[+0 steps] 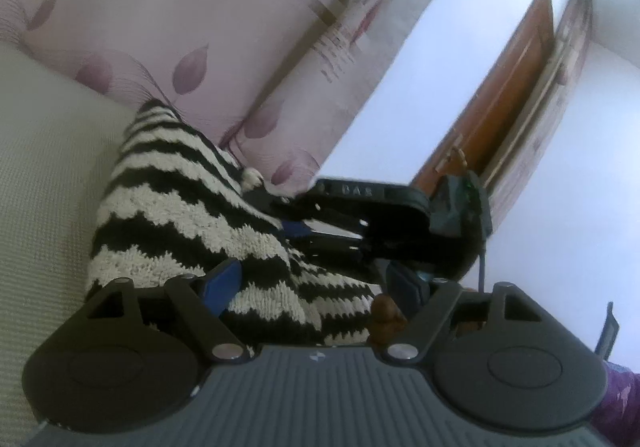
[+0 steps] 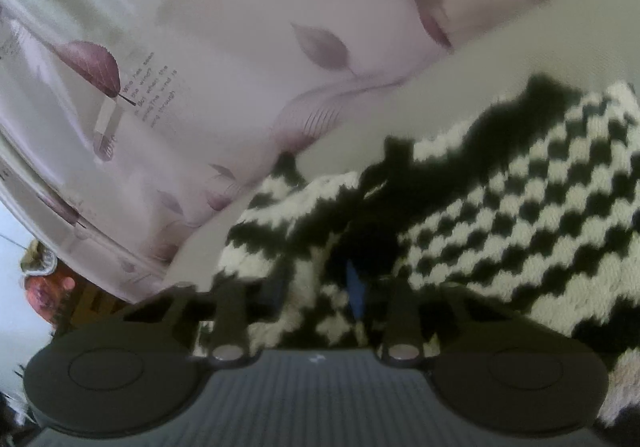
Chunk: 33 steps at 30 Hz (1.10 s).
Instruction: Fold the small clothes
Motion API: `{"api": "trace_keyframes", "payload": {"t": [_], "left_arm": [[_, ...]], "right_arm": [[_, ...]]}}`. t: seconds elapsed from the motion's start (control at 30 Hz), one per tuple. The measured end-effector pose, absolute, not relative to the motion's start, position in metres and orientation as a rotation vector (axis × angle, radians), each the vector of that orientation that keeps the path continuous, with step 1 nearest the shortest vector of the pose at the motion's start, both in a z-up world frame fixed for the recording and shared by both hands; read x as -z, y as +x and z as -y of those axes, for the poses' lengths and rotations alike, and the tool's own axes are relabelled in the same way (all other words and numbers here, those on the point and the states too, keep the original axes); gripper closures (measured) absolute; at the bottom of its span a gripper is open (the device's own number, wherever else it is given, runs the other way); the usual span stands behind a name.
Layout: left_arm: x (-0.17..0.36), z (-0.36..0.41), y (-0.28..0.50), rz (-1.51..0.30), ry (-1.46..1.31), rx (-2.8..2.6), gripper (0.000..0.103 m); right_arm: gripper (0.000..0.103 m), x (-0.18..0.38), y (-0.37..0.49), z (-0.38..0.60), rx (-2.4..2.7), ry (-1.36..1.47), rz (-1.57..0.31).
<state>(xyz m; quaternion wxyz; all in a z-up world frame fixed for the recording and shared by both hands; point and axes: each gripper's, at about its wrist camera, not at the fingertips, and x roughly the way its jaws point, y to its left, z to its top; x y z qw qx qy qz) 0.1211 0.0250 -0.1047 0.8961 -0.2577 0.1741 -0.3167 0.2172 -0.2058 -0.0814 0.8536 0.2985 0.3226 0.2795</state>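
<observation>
A black-and-white zigzag knit garment (image 1: 180, 207) lies on a pale bed surface (image 1: 44, 175). In the left wrist view my left gripper (image 1: 316, 287) stands open, its blue pads (image 1: 222, 281) apart, with a fold of the knit lying between them. The right gripper (image 1: 296, 227) shows ahead, its fingers closed on the garment's edge. In the right wrist view the garment (image 2: 520, 199) fills the right side and my right gripper (image 2: 352, 275) is shut on a bunched fold of it; the fingers are partly buried in the knit.
A pale lilac curtain with purple leaves (image 1: 192, 27) hangs behind the bed and also fills the right wrist view (image 2: 240, 47). A brown wooden door (image 1: 508, 87) is set in a white wall at the right. The view is tilted.
</observation>
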Motion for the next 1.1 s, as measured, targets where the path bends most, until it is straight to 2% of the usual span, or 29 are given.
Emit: {"api": "trace_keyframes", "payload": {"t": [0.07, 0.23, 0.33, 0.4, 0.57, 0.67, 0.7, 0.73, 0.8, 0.93, 1.07, 1.1], "left_arm": [[0.101, -0.031, 0.113, -0.358, -0.548, 0.638, 0.025], [0.086, -0.047, 0.102, -0.284, -0.615, 0.559, 0.009], [0.084, -0.049, 0.102, -0.287, -0.628, 0.542, 0.007], [0.085, -0.046, 0.106, -0.296, -0.616, 0.535, 0.007], [0.095, -0.048, 0.109, -0.290, -0.646, 0.540, 0.007], [0.101, -0.050, 0.107, -0.307, -0.656, 0.558, 0.007], [0.103, -0.049, 0.107, -0.312, -0.652, 0.567, 0.007], [0.105, -0.047, 0.107, -0.315, -0.642, 0.575, 0.007], [0.108, -0.044, 0.106, -0.328, -0.624, 0.590, 0.007], [0.112, -0.040, 0.106, -0.324, -0.606, 0.603, 0.004], [0.116, -0.042, 0.105, -0.319, -0.626, 0.610, 0.004], [0.117, -0.044, 0.105, -0.316, -0.636, 0.609, 0.004]], "right_arm": [[0.088, 0.077, 0.216, 0.207, -0.584, 0.593, -0.646], [0.096, 0.055, 0.212, 0.224, -0.561, 0.567, -0.542], [0.100, 0.038, 0.214, 0.249, -0.528, 0.574, -0.495], [0.100, 0.029, 0.217, 0.269, -0.496, 0.579, -0.475], [0.095, 0.035, 0.220, 0.297, -0.589, 0.692, -0.616], [0.088, 0.048, 0.209, 0.287, -0.629, 0.732, -0.648], [0.072, 0.054, 0.208, 0.281, -0.634, 0.738, -0.671], [0.048, 0.060, 0.208, 0.273, -0.634, 0.747, -0.693], [0.018, 0.069, 0.205, 0.258, -0.623, 0.746, -0.698], [0.018, 0.079, 0.206, 0.236, -0.638, 0.784, -0.689], [0.019, 0.077, 0.209, 0.206, -0.607, 0.675, -0.704], [0.032, 0.077, 0.208, 0.200, -0.594, 0.642, -0.705]]}}
